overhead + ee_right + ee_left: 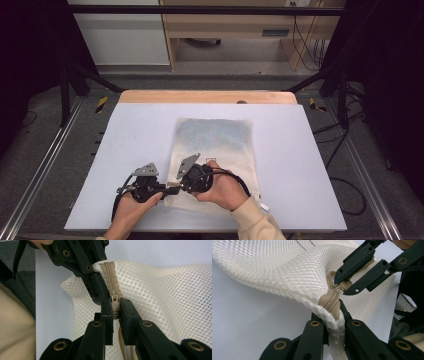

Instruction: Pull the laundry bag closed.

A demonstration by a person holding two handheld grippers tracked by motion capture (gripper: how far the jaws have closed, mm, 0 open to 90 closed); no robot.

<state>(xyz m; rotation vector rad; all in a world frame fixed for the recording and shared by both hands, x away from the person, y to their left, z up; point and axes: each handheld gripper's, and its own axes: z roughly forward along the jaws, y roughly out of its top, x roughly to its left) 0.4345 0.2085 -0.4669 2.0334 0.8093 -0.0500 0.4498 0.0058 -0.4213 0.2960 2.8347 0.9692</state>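
Observation:
A white mesh bag (215,140) lies flat on the pale table top (125,140), and a bluish tint shows through its far half. Its beige zipper (111,277) runs along the near left corner. My left gripper (334,315) is shut on the bag's corded edge at the zipper's end, which bunches the mesh (287,270) up a little. My right gripper (115,306) is shut on the zipper slider (114,300), right beside the left gripper's jaws. From above, both grippers (172,190) (181,185) meet tip to tip at that corner, each held in a hand.
The table's wooden far edge (200,96) lies beyond the bag. Black frame posts (65,95) stand at both far corners, and cables (345,185) trail on the floor to the right. A small white tag (263,205) sticks out at the bag's near right corner.

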